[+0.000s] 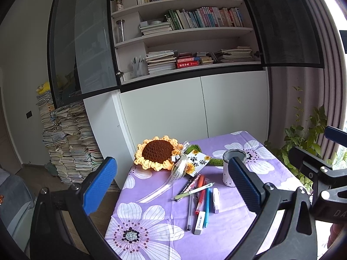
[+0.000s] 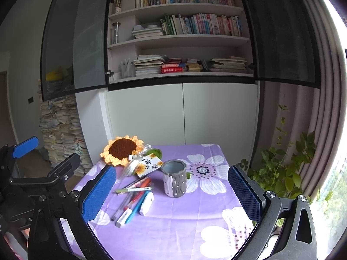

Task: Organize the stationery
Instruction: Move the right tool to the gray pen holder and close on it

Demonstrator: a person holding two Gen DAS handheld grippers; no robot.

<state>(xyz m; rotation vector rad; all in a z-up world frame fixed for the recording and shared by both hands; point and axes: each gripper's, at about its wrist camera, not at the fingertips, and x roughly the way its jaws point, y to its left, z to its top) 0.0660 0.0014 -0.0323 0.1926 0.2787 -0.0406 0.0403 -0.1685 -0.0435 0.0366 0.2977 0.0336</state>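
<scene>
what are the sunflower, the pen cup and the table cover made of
Sunflower: crocheted yarn, going by its knobbly stitches and looped petals. Pen cup: possibly clay or ceramic, matte grey outside with raised ridges and pale dots; hard to confirm. Table cover: printed cloth, matte, with soft creases and an edge draping over the table.

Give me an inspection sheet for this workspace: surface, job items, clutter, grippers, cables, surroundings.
Surface: table under a purple floral cloth, mostly bare at the near side.
Job's things: loose pile of pens and a white correction tape lying flat; grey pen cup upright to their right, nothing visible inside it.
Clutter: crochet sunflower with ribbon and a card at the far left corner.
Grippers: left gripper and right gripper both open, holding nothing, above the near edge.
Cables: nothing seen.
Surroundings: open bookshelf behind, stacked papers on the floor, potted plant and curtain at right.
</scene>
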